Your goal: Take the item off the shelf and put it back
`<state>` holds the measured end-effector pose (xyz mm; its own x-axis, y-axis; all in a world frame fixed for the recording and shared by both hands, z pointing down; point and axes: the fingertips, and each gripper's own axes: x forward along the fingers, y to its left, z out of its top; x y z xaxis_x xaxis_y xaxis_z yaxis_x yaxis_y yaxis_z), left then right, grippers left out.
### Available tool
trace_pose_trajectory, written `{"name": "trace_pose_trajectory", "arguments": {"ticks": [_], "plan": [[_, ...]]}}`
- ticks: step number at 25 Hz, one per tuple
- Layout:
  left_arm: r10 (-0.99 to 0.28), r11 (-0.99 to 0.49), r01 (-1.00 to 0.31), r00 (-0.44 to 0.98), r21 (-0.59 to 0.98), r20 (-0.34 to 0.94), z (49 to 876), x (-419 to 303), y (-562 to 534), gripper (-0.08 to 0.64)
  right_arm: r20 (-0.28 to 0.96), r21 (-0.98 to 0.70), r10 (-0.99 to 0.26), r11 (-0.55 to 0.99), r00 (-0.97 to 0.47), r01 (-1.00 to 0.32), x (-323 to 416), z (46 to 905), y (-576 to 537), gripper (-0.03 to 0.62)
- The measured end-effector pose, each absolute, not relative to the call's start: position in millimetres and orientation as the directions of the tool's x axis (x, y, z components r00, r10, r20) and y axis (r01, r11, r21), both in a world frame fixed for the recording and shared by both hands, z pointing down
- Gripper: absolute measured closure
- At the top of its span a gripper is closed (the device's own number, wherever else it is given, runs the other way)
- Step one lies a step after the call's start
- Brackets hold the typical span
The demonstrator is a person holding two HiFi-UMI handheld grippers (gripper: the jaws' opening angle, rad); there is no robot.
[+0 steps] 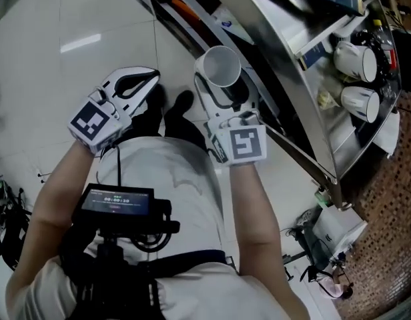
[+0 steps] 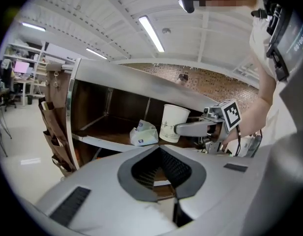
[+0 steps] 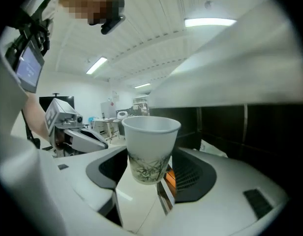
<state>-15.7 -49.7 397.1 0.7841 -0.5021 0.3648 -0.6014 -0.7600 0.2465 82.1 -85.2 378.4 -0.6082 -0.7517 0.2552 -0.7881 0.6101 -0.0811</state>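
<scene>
A white paper cup [image 1: 217, 65] with a grey leaf print stands upright between the jaws of my right gripper [image 1: 222, 89], which is shut on its lower part. The right gripper view shows the cup [image 3: 149, 149] close up between that gripper's [image 3: 146, 167] pads, just outside the dark shelf opening [image 3: 240, 127]. From the left gripper view, the cup [image 2: 173, 123] and right gripper [image 2: 200, 128] hang in front of the metal shelf [image 2: 107, 132]. My left gripper [image 1: 147, 80] is held to the left over the floor, its jaws [image 2: 159, 149] meeting at the tips with nothing between them.
The curved metal shelf unit [image 1: 292, 112] runs along the right. Two white mugs [image 1: 355, 62] lie on a tier farther along it. A white tissue pack [image 2: 143, 134] lies on the shelf board near the cup. Cables and gear [image 1: 325, 232] sit on the floor at lower right.
</scene>
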Motion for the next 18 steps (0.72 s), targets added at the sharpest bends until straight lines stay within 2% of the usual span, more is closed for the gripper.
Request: {"name": "trace_pose_trajectory", "arguments": {"ticks": [6,11,18], "plan": [[-0.588,-0.72,-0.655,0.751,0.228,0.3,364.0,-40.6,-59.3,0.551,0.29,-0.076,-0.632,0.734,-0.719,-0.675,35.7,331.3,-76.1,0.301],[-0.645,-0.694,-0.688,0.725,0.213,0.24,323.4,-65.8,-67.5,0.551,0.171,-0.053,-0.634,0.759,-0.754,-0.649,25.3,275.5,-87.0,0.301],[-0.667,-0.704,-0.686,0.728,0.182,0.159,272.2,-72.8,-71.2,0.551,0.096,-0.067,-0.6,0.793,-0.795,-0.606,16.4,221.8,-81.8,0.301]]}}
